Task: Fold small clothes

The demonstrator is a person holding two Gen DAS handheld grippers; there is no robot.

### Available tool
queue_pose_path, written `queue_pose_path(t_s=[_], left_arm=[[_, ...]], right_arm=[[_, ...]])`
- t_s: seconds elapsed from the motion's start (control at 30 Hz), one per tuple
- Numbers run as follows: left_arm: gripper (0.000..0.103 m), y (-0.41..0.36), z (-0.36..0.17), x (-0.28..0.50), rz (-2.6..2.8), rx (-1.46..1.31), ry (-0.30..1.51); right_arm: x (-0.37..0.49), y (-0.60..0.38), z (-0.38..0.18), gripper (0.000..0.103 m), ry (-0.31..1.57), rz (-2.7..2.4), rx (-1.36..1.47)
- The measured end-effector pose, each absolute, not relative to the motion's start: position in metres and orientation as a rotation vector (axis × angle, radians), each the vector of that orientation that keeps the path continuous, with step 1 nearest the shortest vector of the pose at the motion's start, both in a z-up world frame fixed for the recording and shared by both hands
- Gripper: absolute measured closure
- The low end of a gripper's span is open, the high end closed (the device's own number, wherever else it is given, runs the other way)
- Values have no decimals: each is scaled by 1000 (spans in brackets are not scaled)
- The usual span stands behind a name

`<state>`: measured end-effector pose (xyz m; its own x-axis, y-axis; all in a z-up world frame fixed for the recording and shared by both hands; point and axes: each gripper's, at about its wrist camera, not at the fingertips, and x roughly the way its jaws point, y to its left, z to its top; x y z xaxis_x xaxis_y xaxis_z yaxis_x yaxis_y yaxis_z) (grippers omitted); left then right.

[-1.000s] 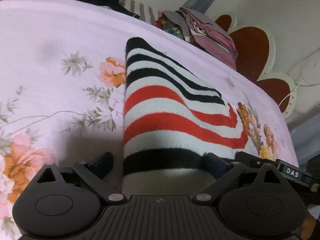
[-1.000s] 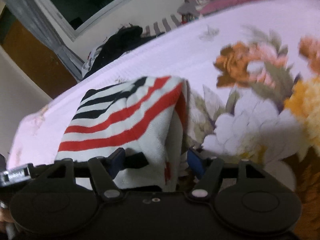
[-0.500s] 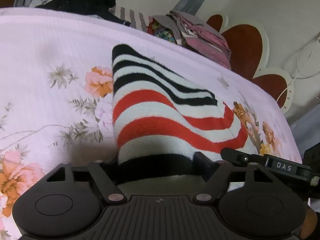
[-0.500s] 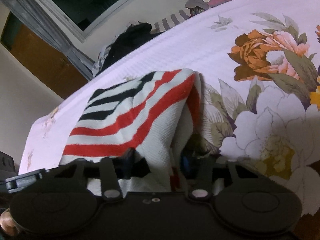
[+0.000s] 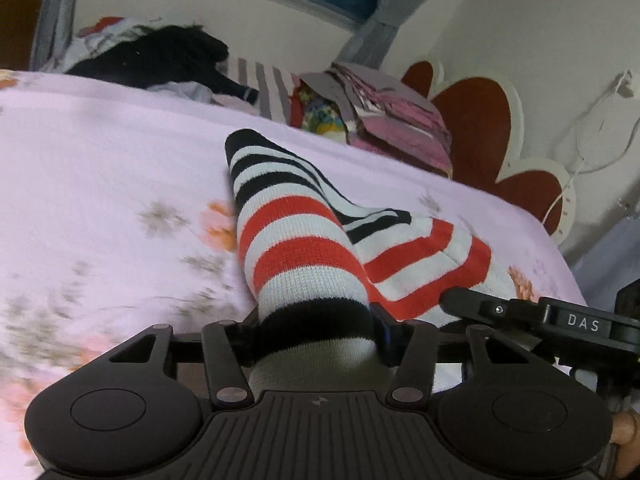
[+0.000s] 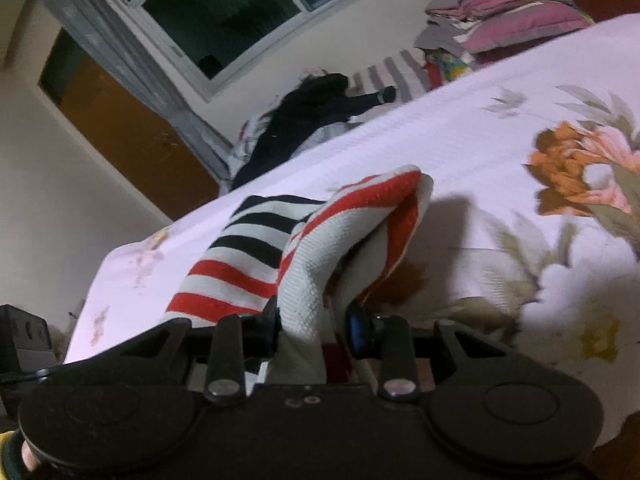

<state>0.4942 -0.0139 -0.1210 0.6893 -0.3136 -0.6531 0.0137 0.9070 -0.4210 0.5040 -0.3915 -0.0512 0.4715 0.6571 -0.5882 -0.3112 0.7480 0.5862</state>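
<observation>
Now both closing tools, left tool (image 5: 316, 330) and right tool (image 6: 314, 326), pinch the red-black-white striped garment (image 5: 296, 240).

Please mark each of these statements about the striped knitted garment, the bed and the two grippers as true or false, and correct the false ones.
1. The striped knitted garment has red, black and white stripes. True.
2. The left gripper has nothing between its jaws. False: its closing jaws have the garment's black band between them.
3. The right gripper has a white and red part of the garment between its jaws. True.
4. The pink flowered bed cover is plain blue. False: it is pale pink with flowers.
5. A black garment lies at the far side of the bed. True.
</observation>
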Motion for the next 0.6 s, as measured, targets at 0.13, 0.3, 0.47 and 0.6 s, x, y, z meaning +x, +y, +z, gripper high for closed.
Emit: queue_pose_path(t_s=[0.13, 0.3, 0.47, 0.6], left_arm=[[51, 27, -107, 474, -167, -391, 768], [51, 103, -103, 448, -144, -388, 742], [51, 192, -106, 430, -153, -391, 732], [51, 262, -108, 424, -144, -376, 722]], right_arm=[[490, -356, -41, 72, 888, 652, 451], [468, -288, -35, 72, 879, 679, 452], [438, -205, -37, 72, 868, 661, 463], [425, -141, -46, 72, 871, 658, 483]])
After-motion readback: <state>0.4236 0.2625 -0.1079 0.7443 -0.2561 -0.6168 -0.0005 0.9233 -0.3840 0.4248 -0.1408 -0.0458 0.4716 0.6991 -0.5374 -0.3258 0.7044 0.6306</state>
